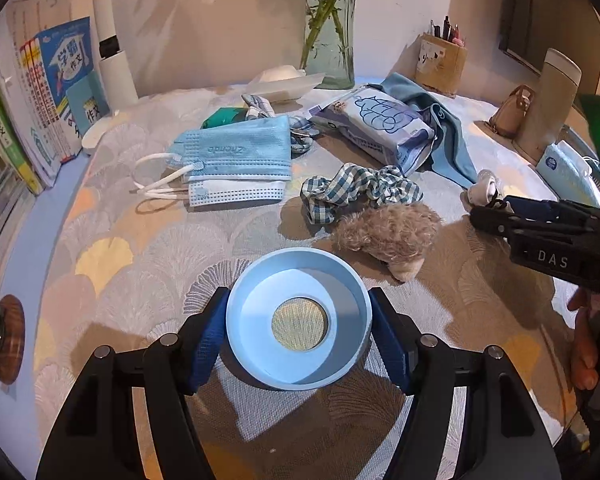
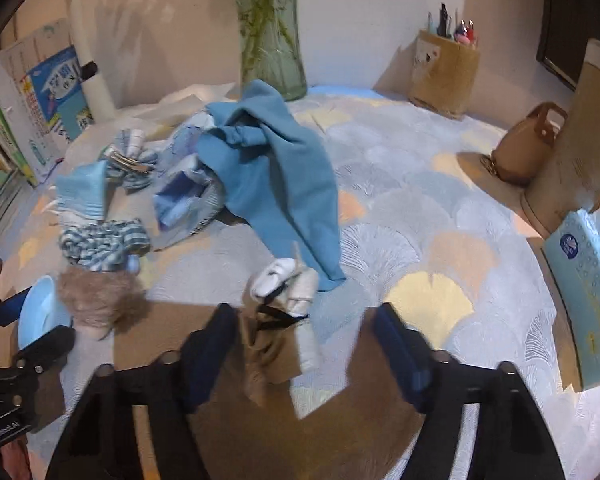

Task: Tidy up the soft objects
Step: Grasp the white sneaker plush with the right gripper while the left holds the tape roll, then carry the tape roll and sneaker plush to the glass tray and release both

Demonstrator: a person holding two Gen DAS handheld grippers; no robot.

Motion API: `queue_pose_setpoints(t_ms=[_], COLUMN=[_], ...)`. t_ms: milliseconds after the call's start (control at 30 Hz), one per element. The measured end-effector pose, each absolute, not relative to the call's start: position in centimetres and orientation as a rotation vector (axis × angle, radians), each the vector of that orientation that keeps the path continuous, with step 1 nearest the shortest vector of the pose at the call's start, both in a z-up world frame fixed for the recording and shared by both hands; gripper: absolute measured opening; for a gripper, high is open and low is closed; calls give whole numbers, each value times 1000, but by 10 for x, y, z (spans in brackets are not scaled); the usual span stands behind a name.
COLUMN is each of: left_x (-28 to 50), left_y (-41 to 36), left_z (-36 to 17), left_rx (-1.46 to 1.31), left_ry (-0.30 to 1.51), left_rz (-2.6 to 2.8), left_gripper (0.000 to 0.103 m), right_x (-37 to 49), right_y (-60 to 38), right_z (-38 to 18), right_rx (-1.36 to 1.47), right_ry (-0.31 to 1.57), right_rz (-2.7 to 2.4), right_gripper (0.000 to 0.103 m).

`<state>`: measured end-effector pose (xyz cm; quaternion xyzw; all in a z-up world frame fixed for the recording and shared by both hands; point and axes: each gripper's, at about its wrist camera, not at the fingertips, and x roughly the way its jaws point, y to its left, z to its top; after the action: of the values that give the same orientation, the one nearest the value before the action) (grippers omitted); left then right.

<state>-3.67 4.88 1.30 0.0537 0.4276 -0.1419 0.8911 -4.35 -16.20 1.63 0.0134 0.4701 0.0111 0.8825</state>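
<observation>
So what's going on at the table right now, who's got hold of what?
A person works two handheld grippers over a patterned tablecloth. The left gripper has its jaws closed on a light blue bowl that looks empty. The right gripper has its jaws apart around a small white bundle tied with a black band, not pressing it. Face masks, a gingham scrunchie and a fuzzy plush toy lie loose.

A pale blue bowl (image 1: 299,318) sits on a desk (image 1: 140,264) covered in grey, yellow and peach fan-shaped patterns. Light blue and white face masks (image 1: 236,164), a blue-and-white gingham scrunchie (image 1: 360,192), a fuzzy tan plush toy (image 1: 388,236), a teal-blue cloth (image 2: 276,176), black hand-held grippers with dark blue pads.
</observation>
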Motion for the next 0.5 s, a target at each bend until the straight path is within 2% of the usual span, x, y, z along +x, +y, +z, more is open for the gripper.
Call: queue_pose_setpoints(t_ms=[33, 67, 100, 333, 500], left_x=[-36, -37, -40, -63, -85], left_y=[49, 49, 49, 36, 15], left_z=[13, 14, 16, 31, 81], left_rx=[110, 115, 123, 189, 158], left_ry=[887, 877, 859, 760, 639], left_rz=[-294, -285, -275, -290, -400], left_gripper=[66, 65, 65, 65, 65], right_x=[-47, -49, -50, -73, -84], right_y=[-160, -160, -160, -192, -210], right_z=[17, 18, 19, 30, 63], right_rx=[22, 18, 14, 202, 221], right_ry=[967, 959, 954, 967, 892], right_rz=[29, 39, 45, 63, 45], right_gripper=[48, 33, 30, 30, 30])
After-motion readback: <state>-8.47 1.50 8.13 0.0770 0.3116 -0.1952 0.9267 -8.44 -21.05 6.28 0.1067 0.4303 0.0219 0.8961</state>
